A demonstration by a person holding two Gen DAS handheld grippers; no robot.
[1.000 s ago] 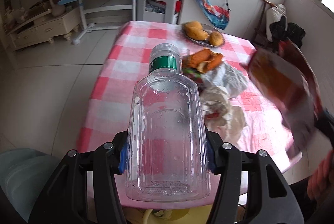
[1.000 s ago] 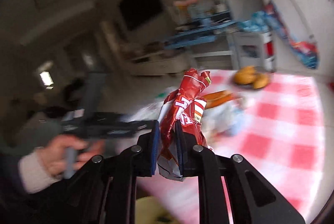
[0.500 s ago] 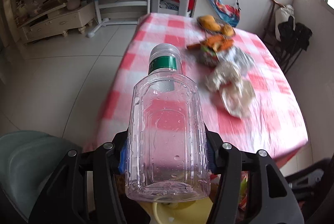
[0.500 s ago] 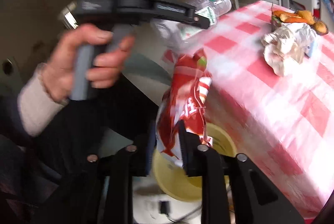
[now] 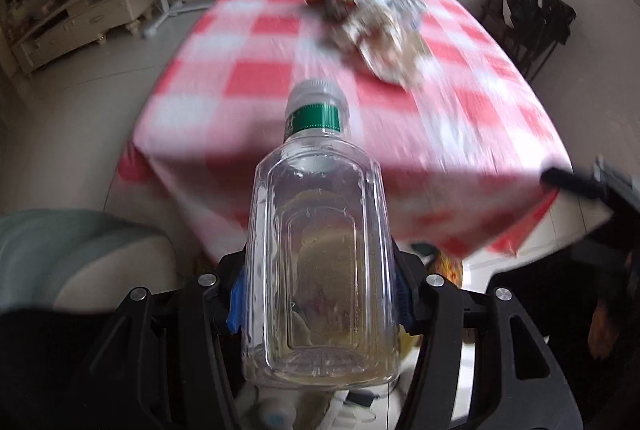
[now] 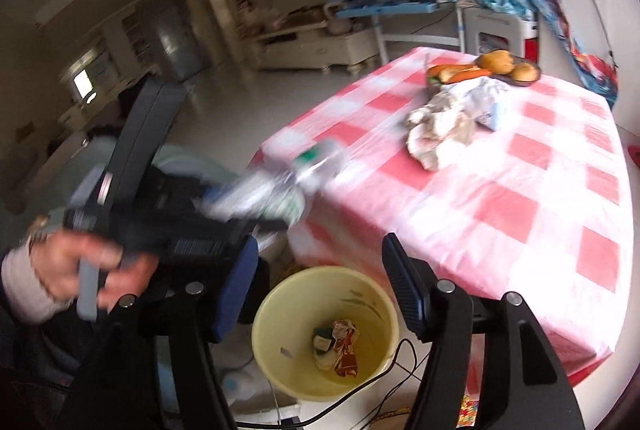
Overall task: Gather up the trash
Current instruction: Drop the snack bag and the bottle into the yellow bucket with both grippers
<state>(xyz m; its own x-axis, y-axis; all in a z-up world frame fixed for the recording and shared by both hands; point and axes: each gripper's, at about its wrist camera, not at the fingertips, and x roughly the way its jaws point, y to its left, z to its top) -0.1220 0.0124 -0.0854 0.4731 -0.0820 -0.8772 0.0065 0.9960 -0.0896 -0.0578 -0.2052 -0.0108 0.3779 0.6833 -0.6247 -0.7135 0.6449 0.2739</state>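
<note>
Since a second ago the right gripper (image 6: 320, 282) has let go of the red snack bag: its fingers now stand spread and empty above the yellow bin (image 6: 276, 318), and the crumpled bag (image 6: 338, 346) lies at the bottom of it, so one piece of trash is collected. The left gripper (image 5: 320, 302) has swung back from the table edge toward the bin and still pinches the clear plastic bottle (image 5: 320, 270) by its lower body. The bottle points away from the camera, cap far; it looks empty apart from droplets inside, with a white cap and green neck band, ribbed flat sides, undented. Judged next step: bottle goes into the bin, which sits on the floor just beside the near corner of the checked table (image 6: 520, 197). Crumpled paper (image 6: 444, 125) remains mid-table, near the food plate (image 6: 516, 73) at the far end; still to collect.
</note>
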